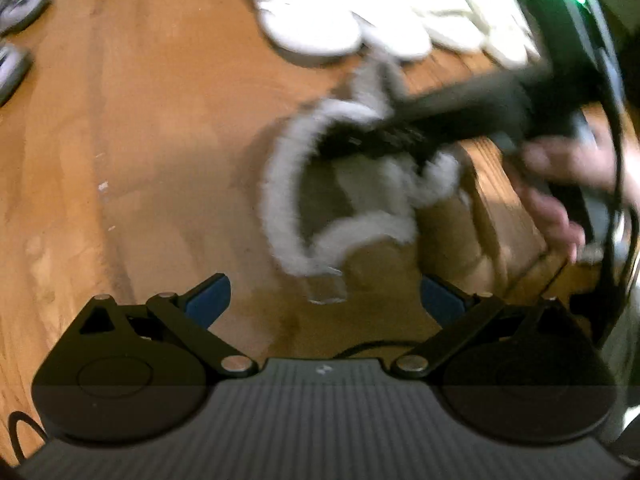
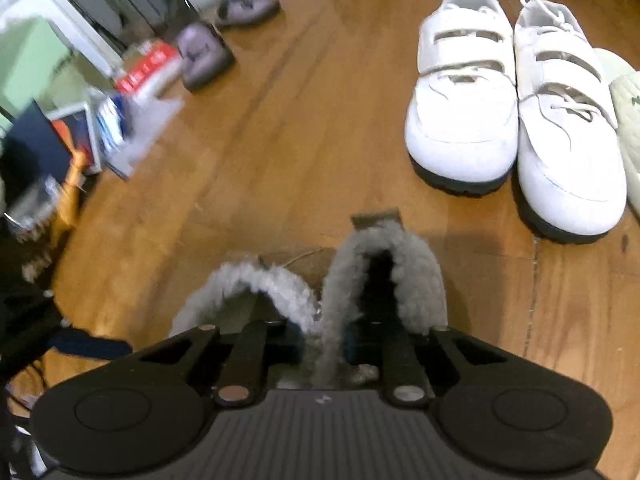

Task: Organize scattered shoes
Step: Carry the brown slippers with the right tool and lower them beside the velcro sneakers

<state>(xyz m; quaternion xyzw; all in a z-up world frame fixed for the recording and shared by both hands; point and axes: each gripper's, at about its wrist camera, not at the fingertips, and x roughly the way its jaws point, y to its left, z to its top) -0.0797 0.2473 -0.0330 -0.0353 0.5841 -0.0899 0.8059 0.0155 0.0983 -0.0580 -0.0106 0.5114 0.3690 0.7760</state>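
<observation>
My right gripper [image 2: 324,340] is shut on the grey fur collar of a brown fur-lined boot [image 2: 384,264] and holds it just above the wooden floor. In the left wrist view the same boot [image 1: 288,184] hangs blurred, with the right gripper [image 1: 380,136] clamped on its fur rim. My left gripper [image 1: 324,300] is open and empty, just below the boot. A pair of white strap sneakers [image 2: 464,92] stands side by side at the right, with a pale green-white shoe [image 2: 628,120] beyond them. The white shoes also show in the left wrist view [image 1: 360,12].
Two grey-purple shoes [image 2: 204,56] lie apart at the far left by a white cabinet [image 2: 52,36]. They show at the left edge in the left wrist view [image 1: 16,20]. Books and boxes [image 2: 120,120] are piled at the left. A floor step edge [image 1: 500,208] runs at the right.
</observation>
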